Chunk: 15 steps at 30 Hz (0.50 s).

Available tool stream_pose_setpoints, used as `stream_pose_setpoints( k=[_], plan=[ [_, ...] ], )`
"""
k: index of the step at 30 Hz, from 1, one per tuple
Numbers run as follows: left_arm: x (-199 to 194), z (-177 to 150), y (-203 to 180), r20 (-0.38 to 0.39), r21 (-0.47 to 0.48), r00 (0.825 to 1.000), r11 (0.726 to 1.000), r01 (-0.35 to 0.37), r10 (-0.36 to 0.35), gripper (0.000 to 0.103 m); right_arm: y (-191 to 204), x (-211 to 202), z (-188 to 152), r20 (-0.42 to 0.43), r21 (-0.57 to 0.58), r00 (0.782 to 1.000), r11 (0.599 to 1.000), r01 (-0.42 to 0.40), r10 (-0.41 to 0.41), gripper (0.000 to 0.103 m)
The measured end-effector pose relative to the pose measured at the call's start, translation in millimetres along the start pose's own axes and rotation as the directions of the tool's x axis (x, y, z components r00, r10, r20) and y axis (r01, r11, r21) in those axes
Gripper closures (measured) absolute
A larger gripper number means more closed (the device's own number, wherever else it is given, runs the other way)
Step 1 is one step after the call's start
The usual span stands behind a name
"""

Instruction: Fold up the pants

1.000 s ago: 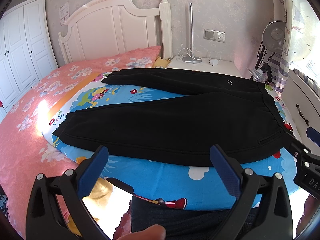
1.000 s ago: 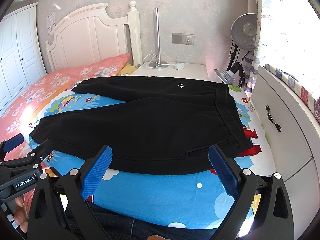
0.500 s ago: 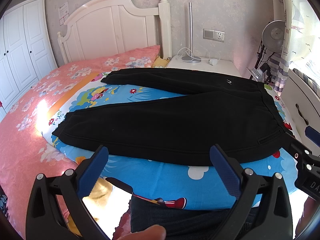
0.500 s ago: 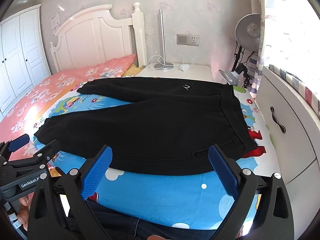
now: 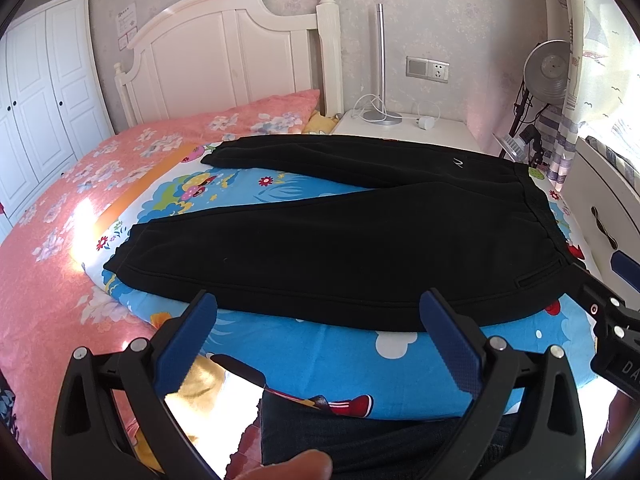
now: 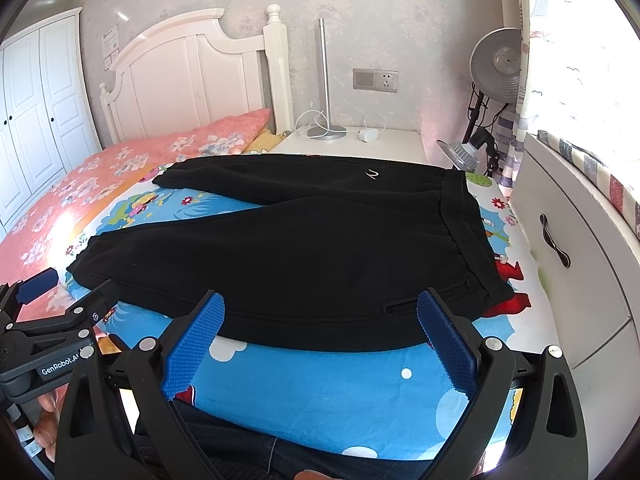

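Black pants (image 5: 360, 248) lie flat and unfolded on a blue cartoon-print sheet (image 5: 360, 360) on the bed, waistband (image 5: 538, 216) toward the right side, both legs spread apart in a V toward the left, cuffs near the pink floral bedding (image 5: 60, 248). Small white logo (image 6: 372, 175) sits near the waist on the far leg. Left gripper (image 5: 318, 344), jaws wide apart, nothing between the blue pads (image 5: 184, 352), hovers above the near edge of the sheet, just short of the pants' near leg. Right gripper (image 6: 320, 344) likewise spread wide and empty, blue pads either side of the near hem of the pants by the pocket slit (image 6: 424, 298), not touching the fabric as far as visible. Each gripper shows at the edge of the other's view. White headboard (image 5: 224, 52), nightstand (image 6: 360, 144) with a silver lamp (image 6: 326, 80), white wardrobe (image 5: 40, 100) at left, white drawer unit (image 6: 568, 264) at right
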<state>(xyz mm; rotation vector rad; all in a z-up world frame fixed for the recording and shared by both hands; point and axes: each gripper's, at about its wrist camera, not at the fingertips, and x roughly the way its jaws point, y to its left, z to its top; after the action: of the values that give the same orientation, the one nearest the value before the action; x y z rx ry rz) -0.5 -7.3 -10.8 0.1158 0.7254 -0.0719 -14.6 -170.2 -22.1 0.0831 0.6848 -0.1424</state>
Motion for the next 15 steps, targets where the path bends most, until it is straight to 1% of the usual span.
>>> stream_pose_setpoints(
  k=[15],
  plan=[
    [-0.2,1.0,0.8,-0.001,0.001,1.000,1.000,0.001,-0.001,0.002,-1.4,-0.3,0.9,-0.001,0.000,1.000,1.000,0.001,-0.001,0.009]
  ],
)
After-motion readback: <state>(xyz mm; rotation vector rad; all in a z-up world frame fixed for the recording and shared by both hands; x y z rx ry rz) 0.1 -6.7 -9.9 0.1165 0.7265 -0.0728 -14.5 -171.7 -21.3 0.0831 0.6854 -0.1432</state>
